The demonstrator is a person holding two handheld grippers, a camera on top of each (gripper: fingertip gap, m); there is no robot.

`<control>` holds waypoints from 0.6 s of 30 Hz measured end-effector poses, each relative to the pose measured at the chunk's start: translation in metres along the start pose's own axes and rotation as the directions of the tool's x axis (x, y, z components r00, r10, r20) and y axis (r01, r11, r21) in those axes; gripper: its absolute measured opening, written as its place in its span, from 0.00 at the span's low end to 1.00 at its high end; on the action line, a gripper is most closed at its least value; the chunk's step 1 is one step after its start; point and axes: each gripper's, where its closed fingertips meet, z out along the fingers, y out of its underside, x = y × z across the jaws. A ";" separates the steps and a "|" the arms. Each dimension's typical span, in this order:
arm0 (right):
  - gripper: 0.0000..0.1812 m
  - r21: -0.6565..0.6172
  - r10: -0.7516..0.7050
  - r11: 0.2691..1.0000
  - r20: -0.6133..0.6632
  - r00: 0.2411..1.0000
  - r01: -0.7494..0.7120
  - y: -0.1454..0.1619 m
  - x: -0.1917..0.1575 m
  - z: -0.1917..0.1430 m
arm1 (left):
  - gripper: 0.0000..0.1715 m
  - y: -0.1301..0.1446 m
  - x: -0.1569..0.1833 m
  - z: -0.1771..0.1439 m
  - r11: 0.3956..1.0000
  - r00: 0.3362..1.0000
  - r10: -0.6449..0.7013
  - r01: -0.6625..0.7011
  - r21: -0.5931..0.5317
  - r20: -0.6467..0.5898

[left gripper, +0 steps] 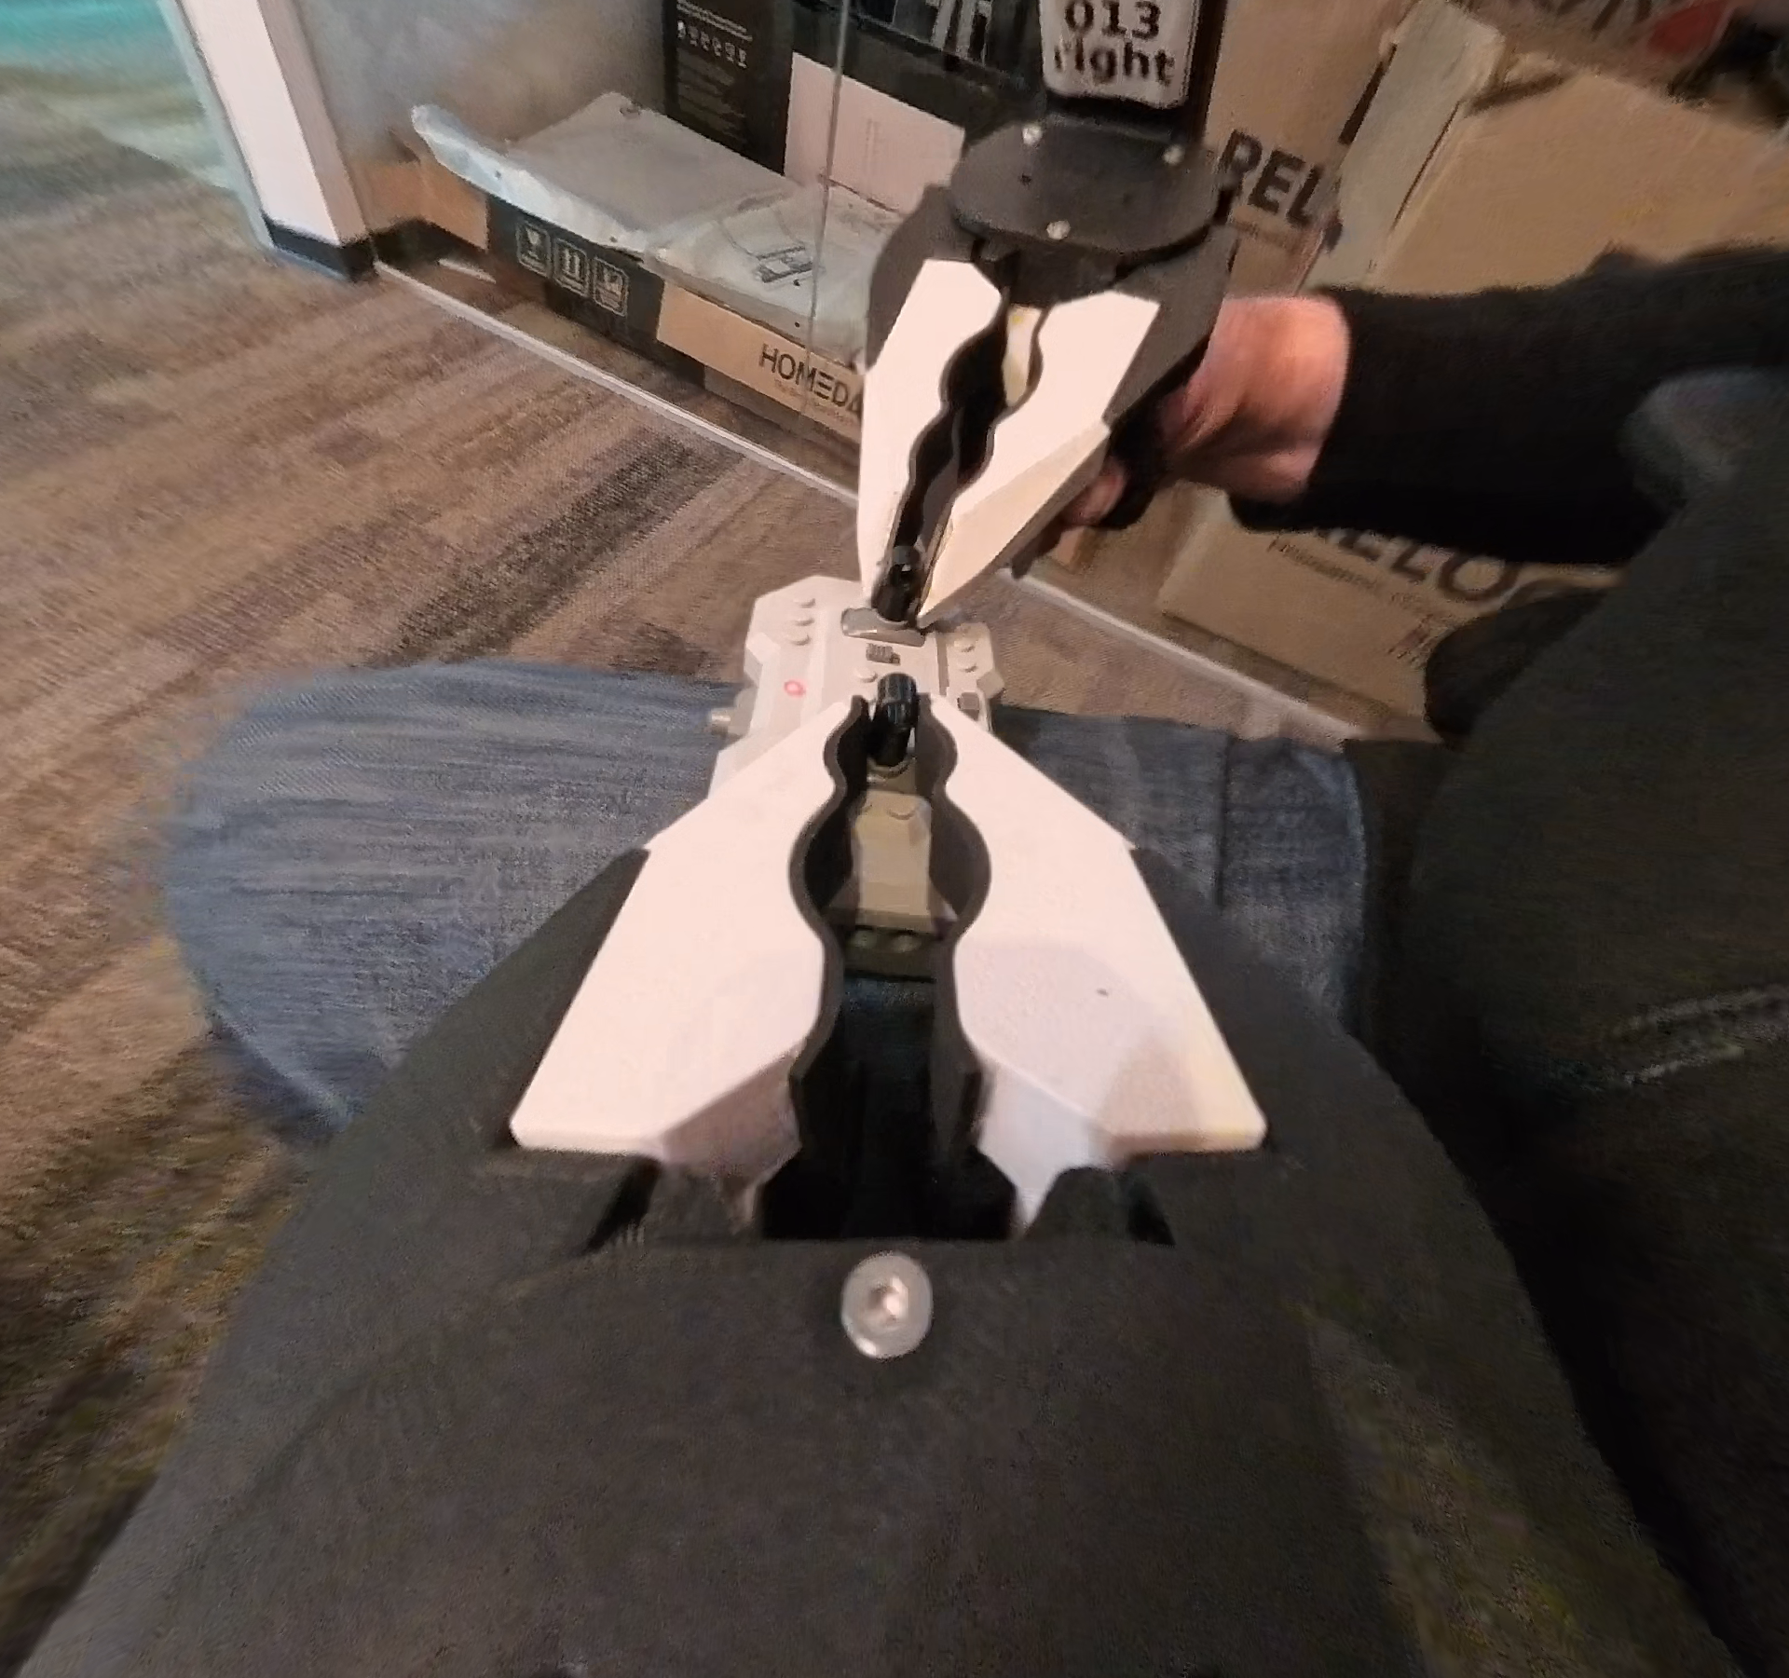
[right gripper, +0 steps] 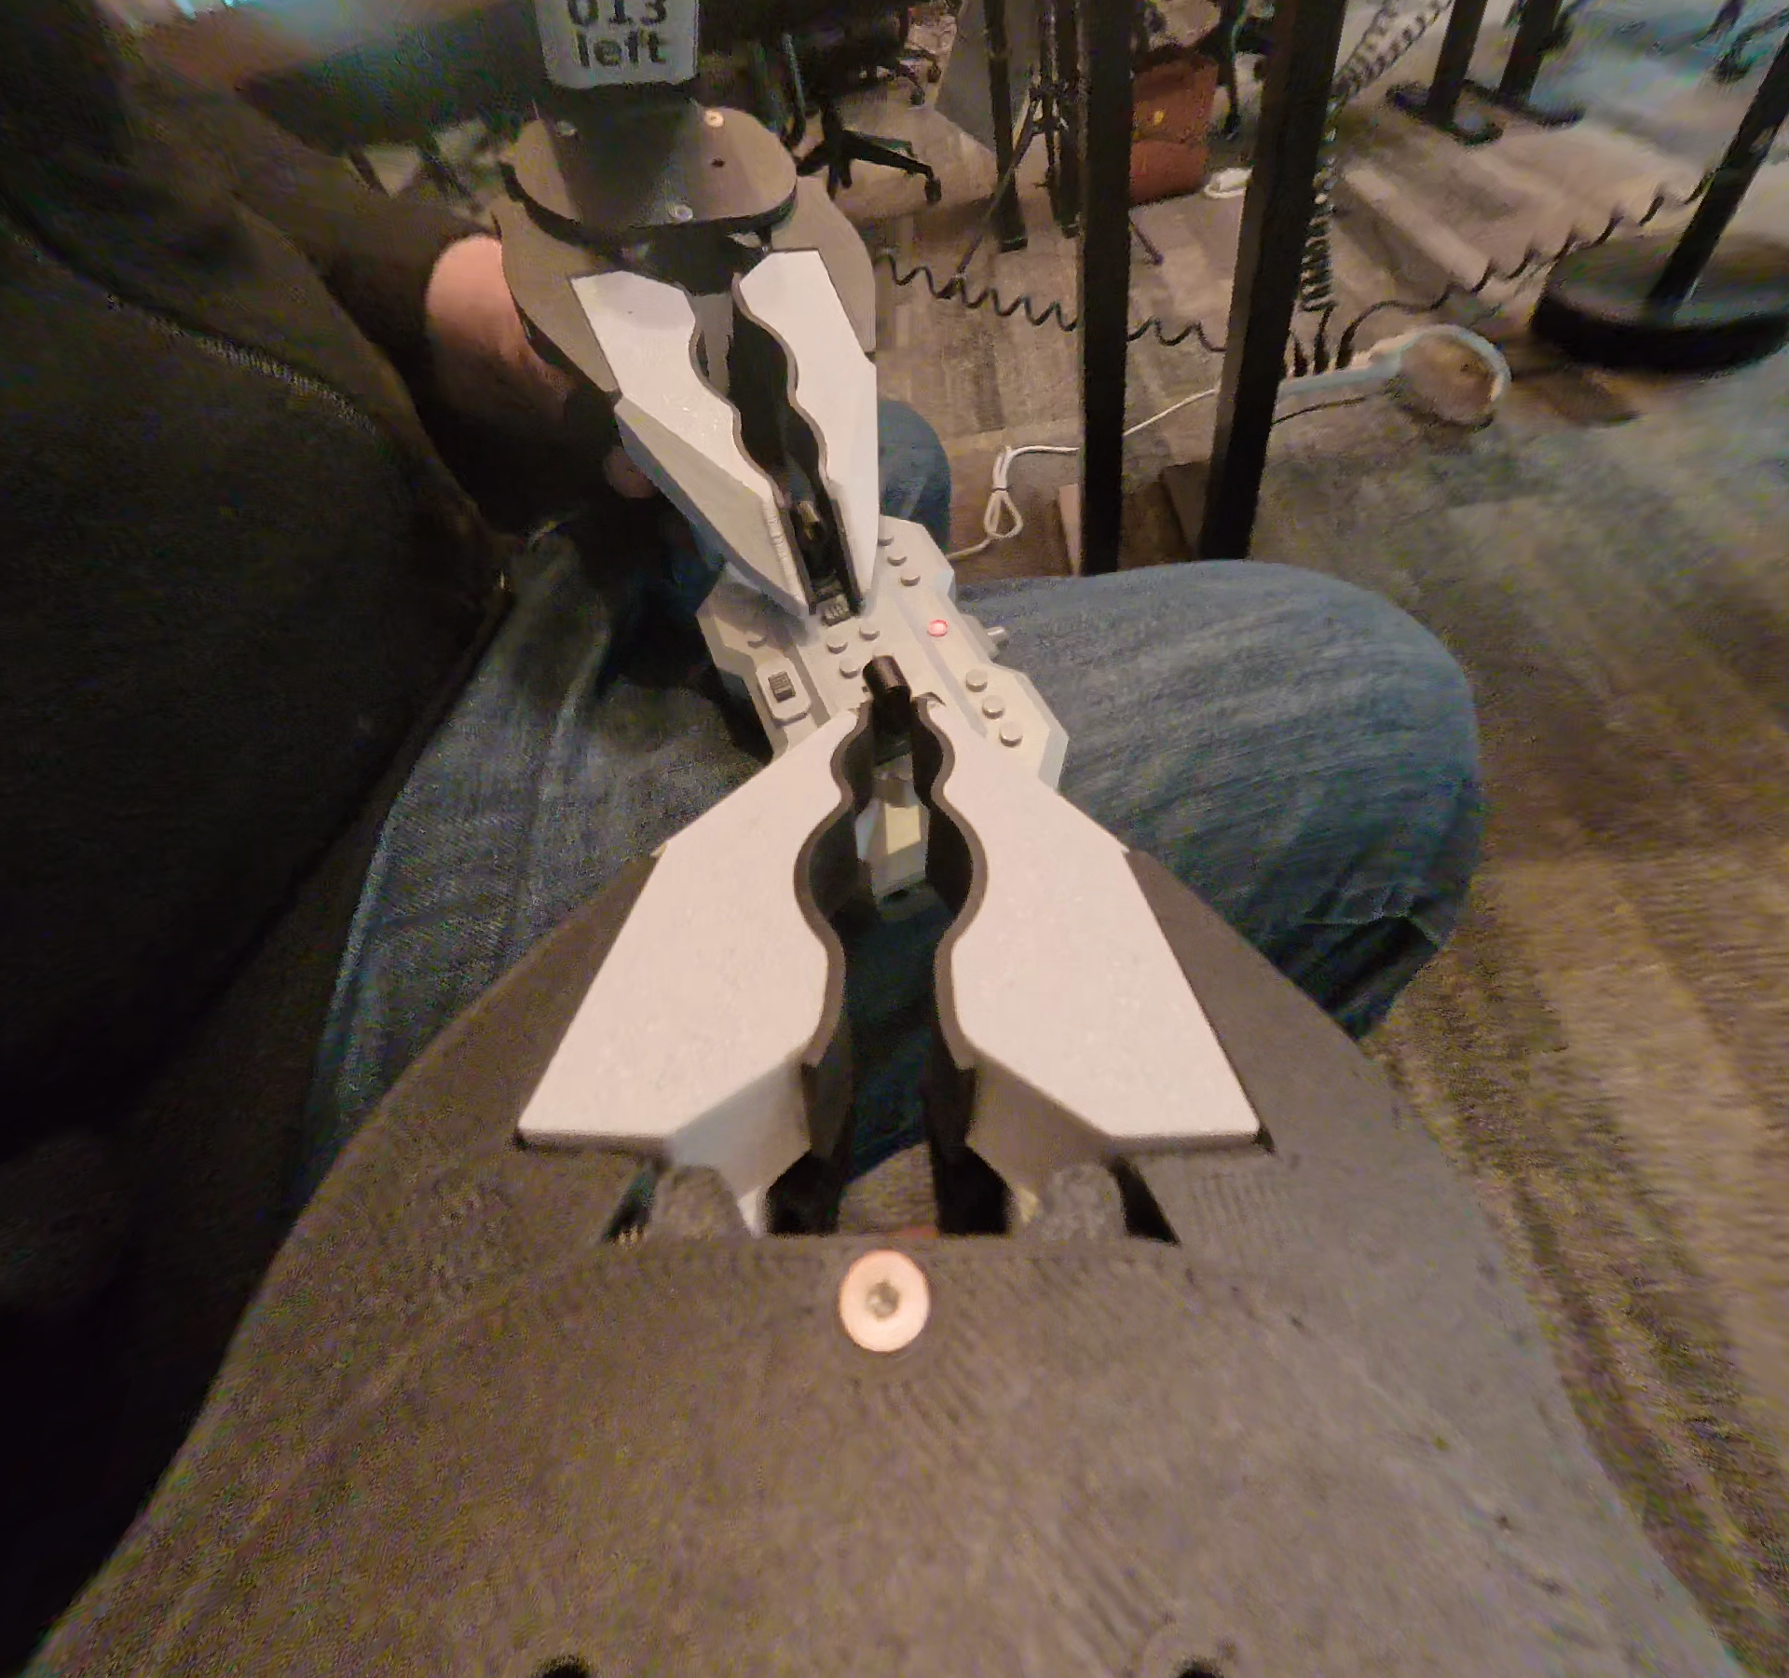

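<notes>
Jaws both pinched: my left gripper (left gripper: 891, 712) & right gripper (right gripper: 886, 697) each nip a black stick on grey controller (right gripper: 958, 654), resting on lap. Progress: can't tell.

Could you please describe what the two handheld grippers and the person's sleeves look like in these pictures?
Both grippers match: the left gripper and right gripper each have a matte black body, a silver screw near the camera, and two white faceted fingers with wavy black-lined inner edges. Each carries a round black flange under a black post with a white label. The sleeve is black; the trousers are blue denim.
</notes>
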 end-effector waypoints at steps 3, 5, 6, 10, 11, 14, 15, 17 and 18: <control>0.03 -0.010 0.100 0.995 0.020 0.995 -0.100 0.002 0.006 0.001 | 0.04 -0.002 -0.005 0.003 0.987 0.986 -0.162 0.163 -0.001 -0.031; 0.03 -0.020 0.213 0.977 0.057 0.975 -0.212 0.001 0.008 0.000 | 0.04 -0.004 -0.010 0.003 0.965 0.964 -0.261 0.261 -0.004 -0.047; 0.03 -0.026 0.228 0.974 0.064 0.972 -0.226 0.002 0.008 0.001 | 0.05 -0.004 -0.010 0.003 0.960 0.958 -0.280 0.280 -0.008 -0.057; 0.03 -0.042 0.284 0.959 0.090 0.955 -0.281 0.002 0.009 0.000 | 0.05 -0.003 -0.011 0.003 0.954 0.951 -0.301 0.301 -0.015 -0.064; 0.03 -0.040 0.277 0.961 0.090 0.957 -0.274 0.002 0.009 0.000 | 0.05 -0.003 -0.010 0.003 0.955 0.952 -0.298 0.298 -0.014 -0.066; 0.03 -0.034 0.261 0.965 0.091 0.961 -0.259 0.001 0.008 0.000 | 0.05 -0.003 -0.008 0.002 0.959 0.956 -0.284 0.284 -0.011 -0.072; 0.03 -0.030 0.245 0.970 0.088 0.966 -0.243 0.000 0.007 0.000 | 0.05 -0.004 -0.006 0.001 0.967 0.964 -0.256 0.256 -0.009 -0.074; 0.03 -0.029 0.175 0.984 0.067 0.982 -0.174 0.000 0.005 0.000 | 0.10 -0.006 0.001 0.000 0.974 0.970 -0.225 0.226 0.002 -0.096; 0.03 -0.040 0.118 0.992 0.048 0.992 -0.116 0.001 0.004 0.000 | 0.11 -0.006 0.003 -0.001 0.977 0.971 -0.213 0.215 0.006 -0.105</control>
